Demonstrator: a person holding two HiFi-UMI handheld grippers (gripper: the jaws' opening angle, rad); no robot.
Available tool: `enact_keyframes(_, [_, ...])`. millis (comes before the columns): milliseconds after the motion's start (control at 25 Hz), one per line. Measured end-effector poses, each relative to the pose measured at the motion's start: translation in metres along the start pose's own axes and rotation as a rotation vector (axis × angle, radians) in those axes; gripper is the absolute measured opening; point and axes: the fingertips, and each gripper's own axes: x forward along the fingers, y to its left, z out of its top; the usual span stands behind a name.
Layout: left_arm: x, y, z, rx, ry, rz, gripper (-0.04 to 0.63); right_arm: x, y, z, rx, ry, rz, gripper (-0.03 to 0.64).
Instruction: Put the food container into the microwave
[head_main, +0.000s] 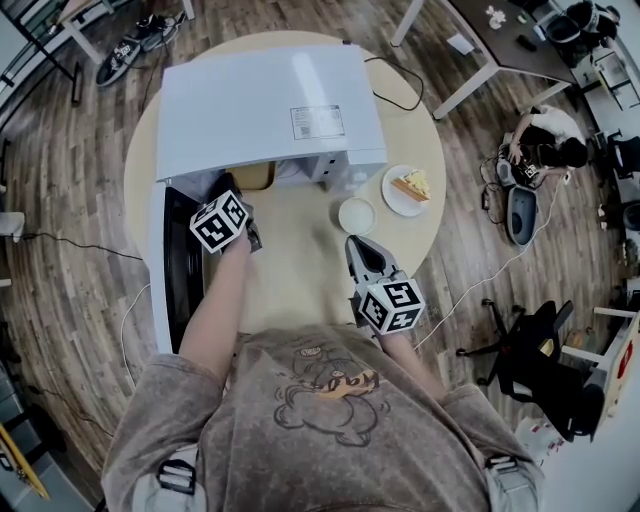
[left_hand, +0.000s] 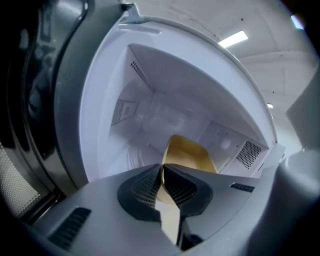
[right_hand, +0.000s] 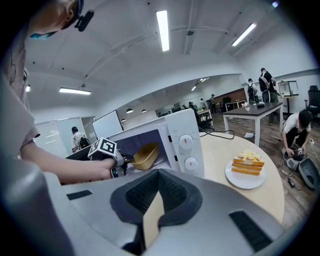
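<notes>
Your left gripper (left_hand: 161, 170) jaws pinch the food container (left_hand: 189, 156) rim at twelve o'clock, inside the microwave (left_hand: 150, 95), clear of its walls. Your right gripper (right_hand: 159, 176) jaws are pressed together, empty.

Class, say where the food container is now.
The food container is inside the open microwave's cavity, its rim pinched in the left tool, left of the dials in the right gripper view.

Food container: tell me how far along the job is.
Done: the microwave door stands open, and the food container is inside the opening. In hand: the left gripper is shut on its rim and holds it tilted; whether it touches the cavity floor is unclear. Left: set it down, release, withdraw. The right gripper is shut and empty.
</notes>
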Motion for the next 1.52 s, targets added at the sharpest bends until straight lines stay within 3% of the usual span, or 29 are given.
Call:
enact_keyframes(840, [0.011,-0.004,0.008,0.001,-0.02,-0.006,0.044,0.01,-0.007,-0.008,0.018,0.023,0.001,0.002])
enact_keyframes(1520, [-0.034,-0.019,0.001,0.013,-0.038,-0.066,0.044,0.019,0.005,-0.004,0.014,0.01,0.055,0.002])
